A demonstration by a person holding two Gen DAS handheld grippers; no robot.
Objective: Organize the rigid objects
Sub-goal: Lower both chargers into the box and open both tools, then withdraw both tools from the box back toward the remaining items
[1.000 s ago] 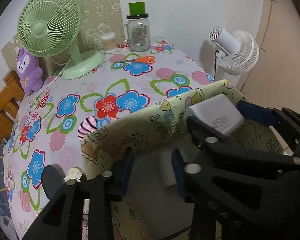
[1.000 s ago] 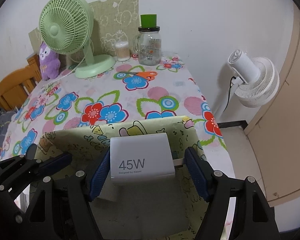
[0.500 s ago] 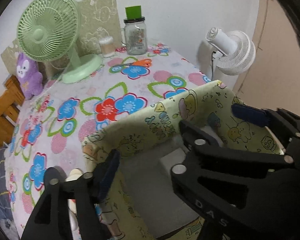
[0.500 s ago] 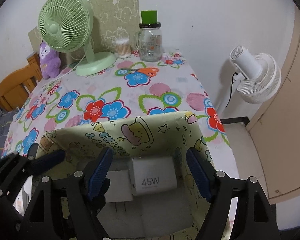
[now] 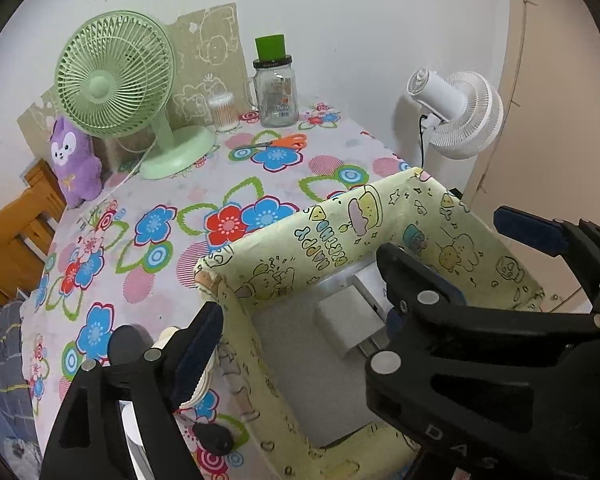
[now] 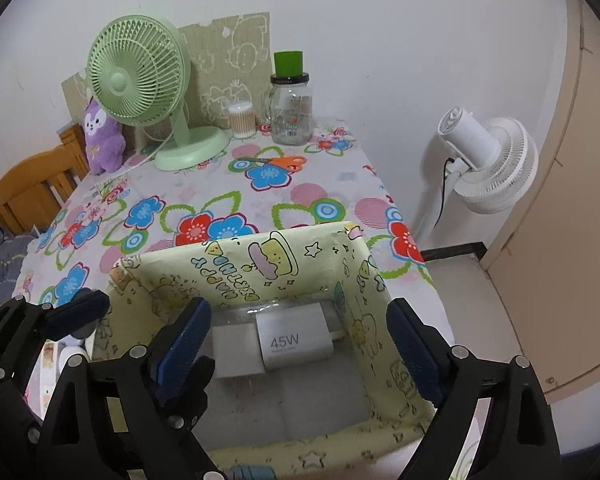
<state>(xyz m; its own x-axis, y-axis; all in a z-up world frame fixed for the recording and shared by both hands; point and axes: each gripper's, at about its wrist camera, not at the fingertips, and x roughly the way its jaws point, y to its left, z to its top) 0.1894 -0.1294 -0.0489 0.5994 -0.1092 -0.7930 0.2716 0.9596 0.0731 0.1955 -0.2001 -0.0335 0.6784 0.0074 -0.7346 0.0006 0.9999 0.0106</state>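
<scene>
Right gripper (image 6: pixel 298 344): hovered over the open box, its jaws opening and spread wide, nothing between the blue pads. Left gripper (image 5: pixel 300 316): likewise above the box, jaws opening, its left finger outside the box's left wall, its right finger over the interior, gripping nothing. Yellow-green cartoon-print box (image 6: pixel 236 270): stood at the near edge of the table, open-topped, with a grey floor. White charger marked 45W (image 6: pixel 294 340): lay flat on the box floor against the far wall, free of both grippers. Second white block (image 6: pixel 236 350): lay just beside the charger at its 9 o'clock, touching it or nearly so; the fisheye view left the seam unclear. Flowered tablecloth (image 6: pixel 148 216): covered the table beyond the box. Orange-handled scissors (image 6: pixel 278 162): lay flat toward 12 o'clock from the box, well apart from it. Green desk fan (image 6: pixel 140 76): stood upright at about 11 o'clock, at the far side of the table. Purple plush toy (image 6: pixel 100 140): sat at the fan's 9 o'clock, by the wall. Cotton-swab tub (image 6: pixel 242 120): stood between the fan base and a glass jar (image 6: pixel 292 110) with a green cap. White floor fan (image 6: pixel 488 158): stood off the table at 2 o'clock.
</scene>
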